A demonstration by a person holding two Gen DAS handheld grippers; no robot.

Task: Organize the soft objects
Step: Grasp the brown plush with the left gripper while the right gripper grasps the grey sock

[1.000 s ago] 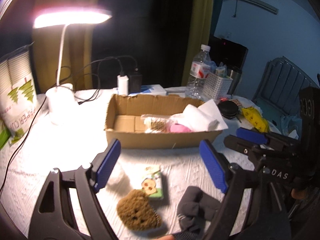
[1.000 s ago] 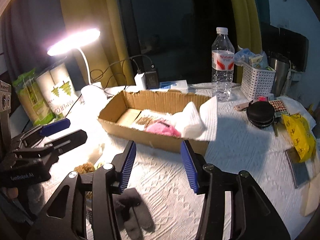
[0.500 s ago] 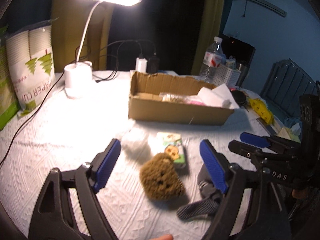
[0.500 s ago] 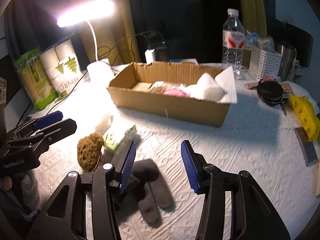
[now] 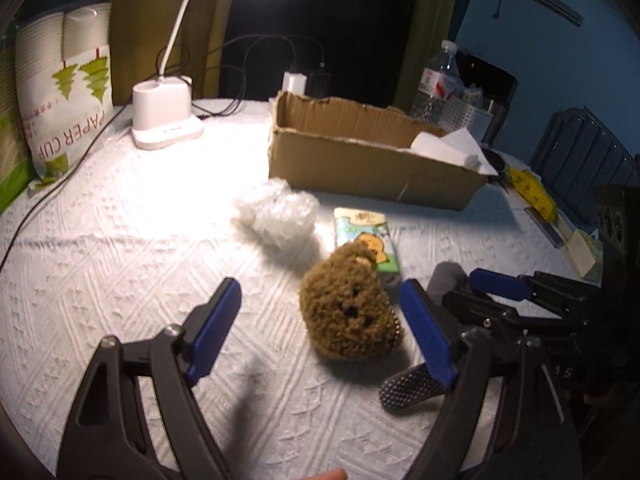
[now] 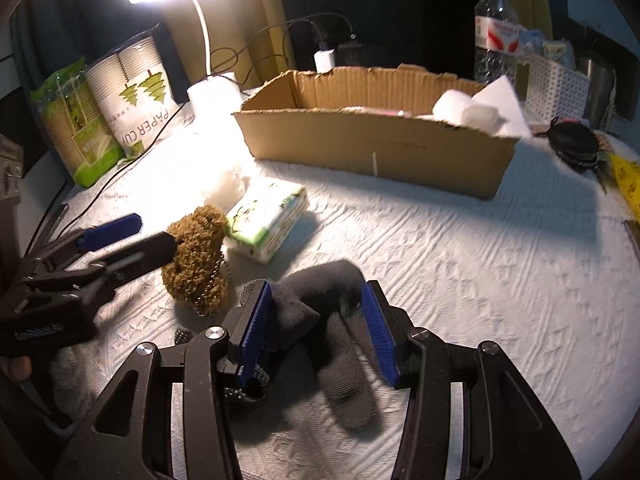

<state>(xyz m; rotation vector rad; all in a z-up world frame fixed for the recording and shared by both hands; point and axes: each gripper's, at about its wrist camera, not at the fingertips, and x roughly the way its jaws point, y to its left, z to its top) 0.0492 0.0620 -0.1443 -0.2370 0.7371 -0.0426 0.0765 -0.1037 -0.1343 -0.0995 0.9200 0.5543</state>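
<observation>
Right gripper (image 6: 316, 328) straddled the dark grey knitted socks (image 6: 320, 320), jaws released; left gripper (image 5: 320, 328), also released, hovered beside the brown fuzzy plush toy (image 5: 348, 312).

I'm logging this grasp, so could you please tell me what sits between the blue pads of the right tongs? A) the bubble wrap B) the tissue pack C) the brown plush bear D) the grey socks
D: in the right wrist view the open right tongs straddle the grey socks, while the brown plush bear lies off to the side by the left tongs.
</observation>
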